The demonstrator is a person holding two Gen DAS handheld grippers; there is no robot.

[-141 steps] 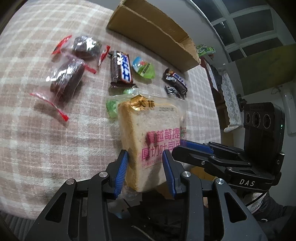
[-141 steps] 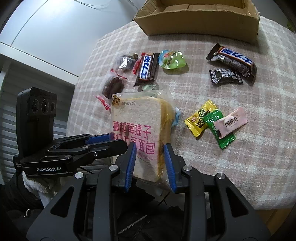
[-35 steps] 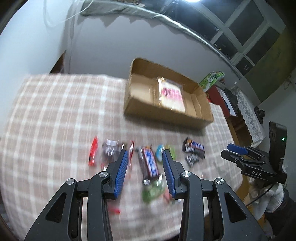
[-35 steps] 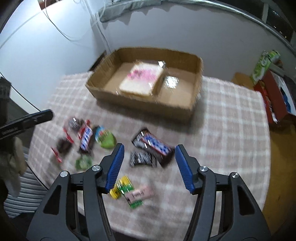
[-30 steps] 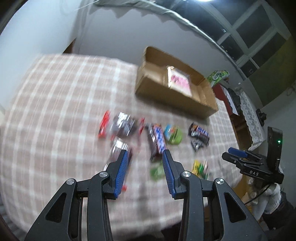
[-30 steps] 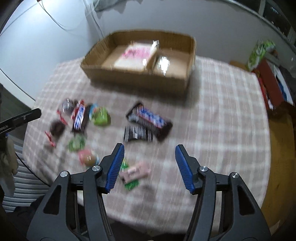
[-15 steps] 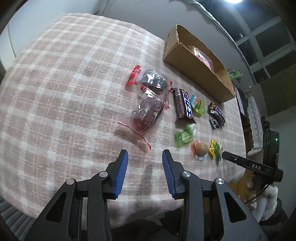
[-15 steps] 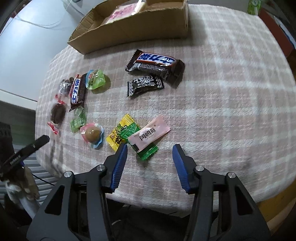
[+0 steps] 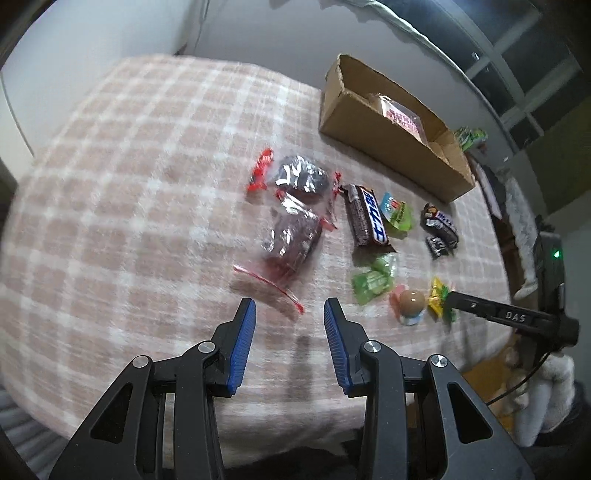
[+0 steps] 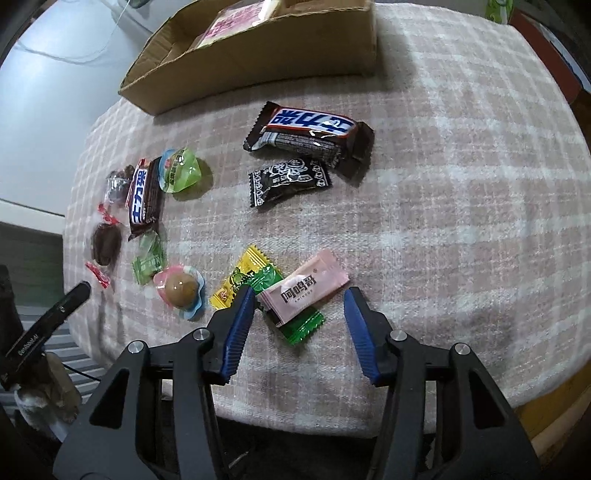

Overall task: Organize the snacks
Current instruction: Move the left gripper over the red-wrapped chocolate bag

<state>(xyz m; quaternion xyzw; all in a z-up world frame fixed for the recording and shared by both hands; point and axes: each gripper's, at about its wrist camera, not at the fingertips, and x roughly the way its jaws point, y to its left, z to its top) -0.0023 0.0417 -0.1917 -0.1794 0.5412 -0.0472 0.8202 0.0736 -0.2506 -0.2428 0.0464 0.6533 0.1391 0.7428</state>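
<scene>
**Reaching for the pink packet next**

Bread (image 10: 236, 22) is now in the box (image 10: 258, 62), no longer gripped. Right gripper (image 10: 299, 308), spread, has dropped over the pink packet (image 10: 303, 290); left gripper (image 9: 288, 321), spread and empty, has come down near the brownie (image 9: 291, 240).

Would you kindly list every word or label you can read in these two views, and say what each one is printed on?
"阿鸣哥": pink sachet.
"DAS": arm of the right hand-held gripper, seen from the left wrist.
"士力架": large chocolate bar and smaller chocolate bar.
Small Latin line under the sachet's characters: too small to read.
Bread bag in the cardboard box, black candy, yellow candy: print unreadable.
</scene>
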